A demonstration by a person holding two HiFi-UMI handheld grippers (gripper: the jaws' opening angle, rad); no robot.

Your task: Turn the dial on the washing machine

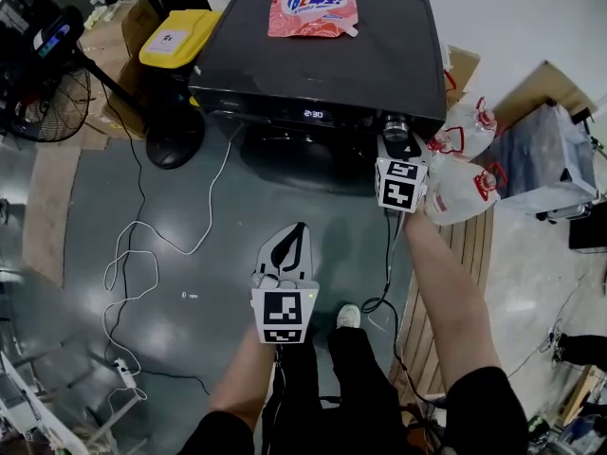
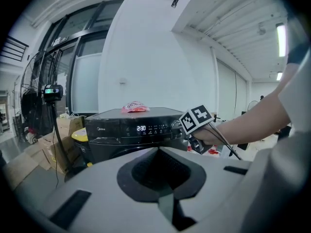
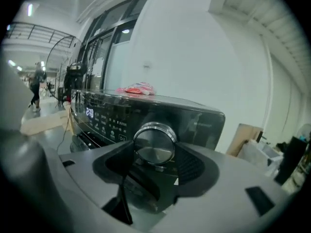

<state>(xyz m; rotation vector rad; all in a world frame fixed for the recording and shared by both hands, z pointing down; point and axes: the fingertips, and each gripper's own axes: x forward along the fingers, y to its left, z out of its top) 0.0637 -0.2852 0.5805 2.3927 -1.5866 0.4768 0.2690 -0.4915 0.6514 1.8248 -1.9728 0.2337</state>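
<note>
A black front-loading washing machine [image 1: 322, 55] stands ahead, its display [image 1: 313, 115] lit. Its silver dial [image 1: 395, 125] sits at the right end of the control panel. My right gripper [image 1: 397, 138] is at the dial; in the right gripper view the dial [image 3: 154, 143] fills the space between the dark pads, which close on its two sides. My left gripper [image 1: 296, 231] hangs back over the floor, well short of the machine, its jaws together with nothing in them. From the left gripper view I see the machine [image 2: 121, 132] and the right gripper's marker cube [image 2: 197, 118] at the dial.
A pink detergent pouch [image 1: 311, 6] lies on the machine's top. A yellow-lidded bin [image 1: 175, 36] and a fan [image 1: 43, 98] stand to the left. White cables [image 1: 142, 254] trail across the grey floor. Clear plastic jugs [image 1: 462, 157] and wooden planks [image 1: 465, 245] are at the right.
</note>
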